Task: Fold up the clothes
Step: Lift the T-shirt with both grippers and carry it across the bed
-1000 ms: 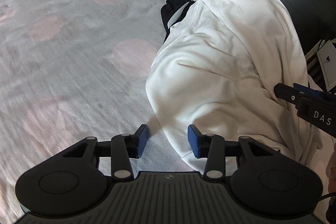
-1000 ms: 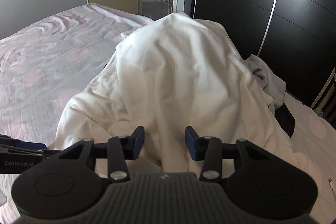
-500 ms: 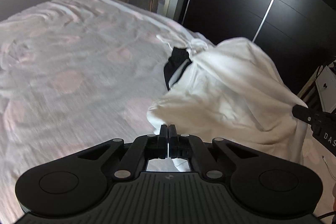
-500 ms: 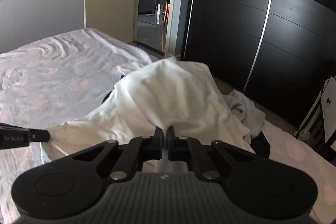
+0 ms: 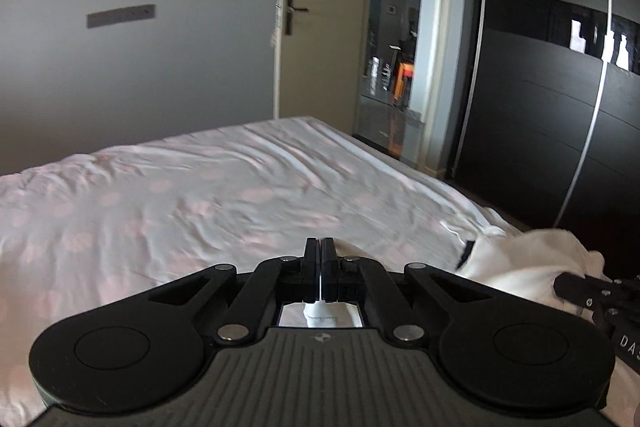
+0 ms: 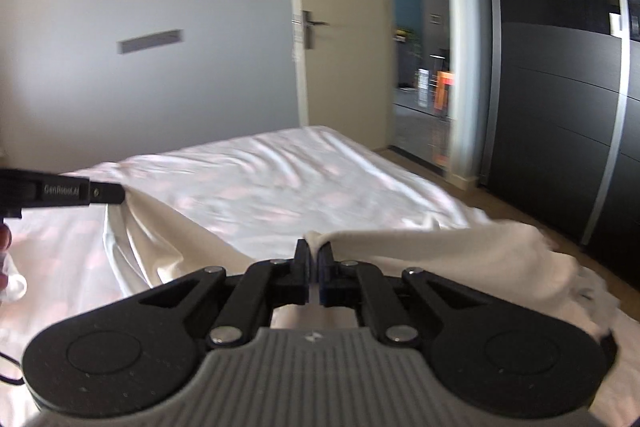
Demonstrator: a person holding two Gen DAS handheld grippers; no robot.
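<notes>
Both tools, left [image 5: 321, 247] and right [image 6: 314, 251], pinch the white garment [image 6: 460, 255], its lower part hidden.

The bed [image 5: 224, 203] fills the lower middle of both wrist views, with a wall [image 5: 140, 67] behind its far end. A door [image 5: 320, 39] stands right of that wall, beyond the bed's far right corner. Right of the door lies an open doorway [image 5: 396, 67], then a wardrobe [image 5: 560, 127] along the bed's right side. The garment [image 6: 460, 255] hangs above the bed between the left gripper [image 5: 321, 247] and the right gripper [image 6: 313, 251], sagging at its middle. Its remaining fabric trails right toward the wardrobe. In the right wrist view, the left gripper enters from the left edge.
</notes>
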